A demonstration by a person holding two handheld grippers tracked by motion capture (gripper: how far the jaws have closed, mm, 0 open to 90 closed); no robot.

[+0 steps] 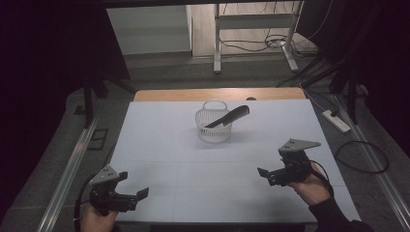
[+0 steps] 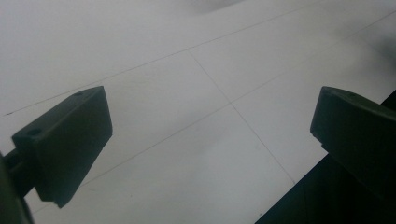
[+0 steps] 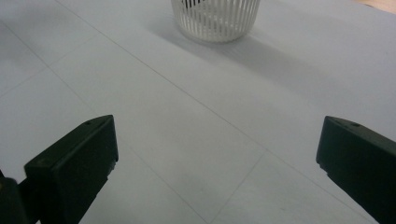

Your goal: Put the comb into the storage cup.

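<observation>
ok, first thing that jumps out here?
The white slatted basket at the far middle of the white table, with a black comb leaning out over its rim. Then the two tongs at the near edge, left tongs and right tongs, both open and holding nothing.

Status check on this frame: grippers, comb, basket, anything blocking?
Left gripper open, empty, near table edge. Right gripper open, empty. Comb leaning in the white basket, sticking out over its rim. Table between grippers and basket bare.
</observation>
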